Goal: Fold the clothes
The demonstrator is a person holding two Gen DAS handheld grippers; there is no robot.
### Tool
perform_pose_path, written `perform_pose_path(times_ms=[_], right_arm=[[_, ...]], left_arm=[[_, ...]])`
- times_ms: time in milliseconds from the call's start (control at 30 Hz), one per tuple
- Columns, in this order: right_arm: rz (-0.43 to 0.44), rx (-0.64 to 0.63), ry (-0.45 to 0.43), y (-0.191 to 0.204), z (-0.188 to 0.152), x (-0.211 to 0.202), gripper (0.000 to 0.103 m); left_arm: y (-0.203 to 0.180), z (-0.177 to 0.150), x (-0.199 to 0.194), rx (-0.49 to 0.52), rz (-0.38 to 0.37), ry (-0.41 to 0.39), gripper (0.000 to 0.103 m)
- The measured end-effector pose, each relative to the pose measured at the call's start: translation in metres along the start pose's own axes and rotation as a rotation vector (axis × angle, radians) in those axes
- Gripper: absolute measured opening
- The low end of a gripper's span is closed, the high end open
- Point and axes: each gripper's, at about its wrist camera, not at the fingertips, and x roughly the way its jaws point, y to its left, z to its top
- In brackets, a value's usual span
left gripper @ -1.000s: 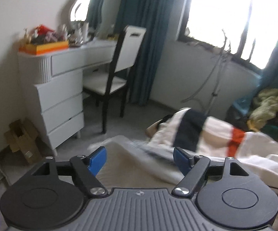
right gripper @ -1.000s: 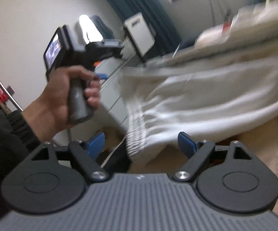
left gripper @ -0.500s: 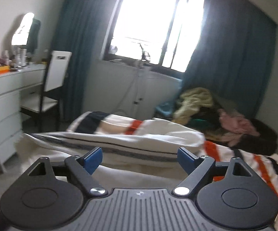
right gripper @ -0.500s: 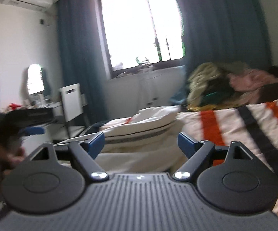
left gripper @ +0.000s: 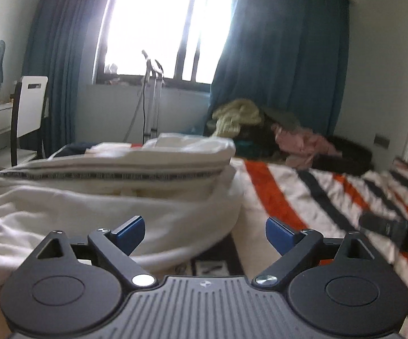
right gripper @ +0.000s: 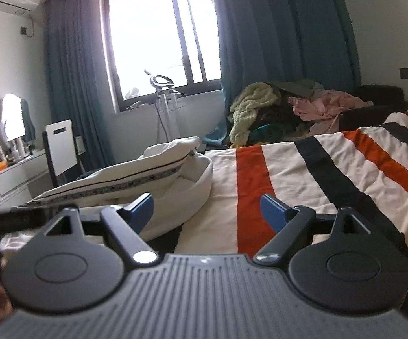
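Observation:
A cream-white garment with a dark patterned trim (left gripper: 99, 186) lies bunched on the left part of a bed with an orange, black and cream striped cover (left gripper: 302, 186). My left gripper (left gripper: 204, 230) is open and empty, low over the garment's near edge. In the right wrist view the same garment (right gripper: 136, 180) lies ahead to the left and the striped cover (right gripper: 316, 175) to the right. My right gripper (right gripper: 206, 207) is open and empty above the bed.
A heap of clothes, yellow-green and pink, (right gripper: 283, 110) is piled beyond the bed by the blue curtains. A white dresser (right gripper: 9, 180) and chair (right gripper: 61, 147) stand left. A garment steamer stand (right gripper: 165, 104) is under the window. The other gripper shows at right (left gripper: 396, 234).
Both grippers swung from facing the dresser and floor to facing across the bed toward the window. The garment that was hanging and moving a second ago now lies on the bed.

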Motion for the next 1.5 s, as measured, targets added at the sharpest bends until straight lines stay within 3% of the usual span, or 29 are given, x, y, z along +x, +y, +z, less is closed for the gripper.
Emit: perform_pose_path(times_ms=[333,1000,1300,1500], right_arm=[[-0.038,0.04,0.035,-0.001,-0.007,0.012,0.085],[-0.078,0.059,0.028,-0.011,-0.002,0.002,0.085],[-0.12,0.114,0.043,-0.029,0.004,-0.001,0.085],[-0.179,0.189,0.091,-0.048,-0.003,0.006,0.085]], left_arm=[[0.013,-0.011,0.026,0.006,0.019,0.048,0.094],[0.007,-0.017,0.019,0.061,0.078,0.064,0.094],[-0.022,-0.027,0.044,0.217,0.043,0.124,0.094],[-0.048,-0.033,0.086,0.359,0.033,0.168,0.094]])
